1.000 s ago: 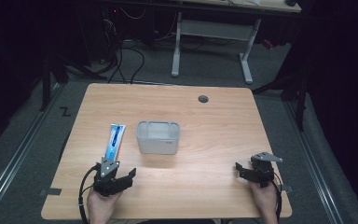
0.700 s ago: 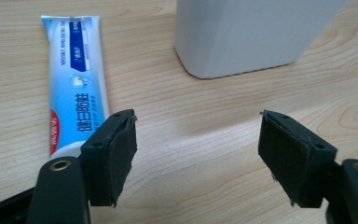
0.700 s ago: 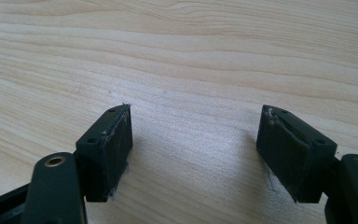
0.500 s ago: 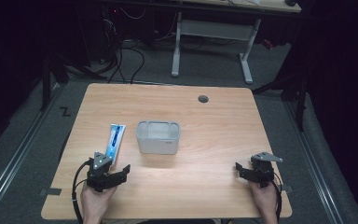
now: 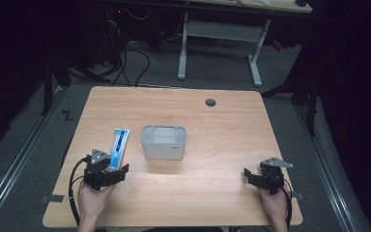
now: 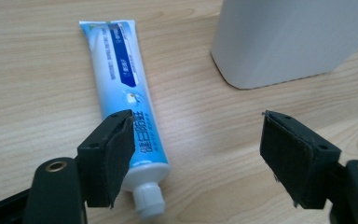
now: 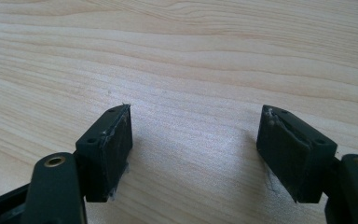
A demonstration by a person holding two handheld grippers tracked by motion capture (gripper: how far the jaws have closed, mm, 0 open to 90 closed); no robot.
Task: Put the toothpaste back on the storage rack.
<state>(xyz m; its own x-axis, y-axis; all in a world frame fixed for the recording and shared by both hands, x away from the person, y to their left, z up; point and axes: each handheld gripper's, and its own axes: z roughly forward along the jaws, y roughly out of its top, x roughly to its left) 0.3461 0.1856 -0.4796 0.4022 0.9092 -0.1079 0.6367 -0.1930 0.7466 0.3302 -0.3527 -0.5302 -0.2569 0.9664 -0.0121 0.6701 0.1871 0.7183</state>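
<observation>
Your left claw (image 6: pixel 198 158) is released, its two jaws standing wide apart and holding nothing. One toothpaste tube (image 6: pixel 126 100) lies flat on the desk (image 6: pixel 37 70) just ahead of this claw. Its long axis runs away from the claw, almost along the direction in which the claw looks, with a small lean. The white cap (image 6: pixel 149 201) points back toward you, and the flat crimped end points away, to the far side of the desk. In the left gripper view the cap end sits just beside the inner face of the left jaw, partly behind it, so the tube is at the left edge of the gap and not in the middle of it. I cannot tell if the jaw touches the tube.

One grey container (image 6: pixel 298 39) stands upright ahead of the right jaw of the same claw, near the tube but apart from it.

Your right claw (image 7: pixel 196 156) is also released, jaws spread, with bare desk between them; in the high view it rests well apart from the tube (image 5: pixel 119 147) and the container (image 5: pixel 164 142).

In total you have two claws, one tube, one container.
</observation>
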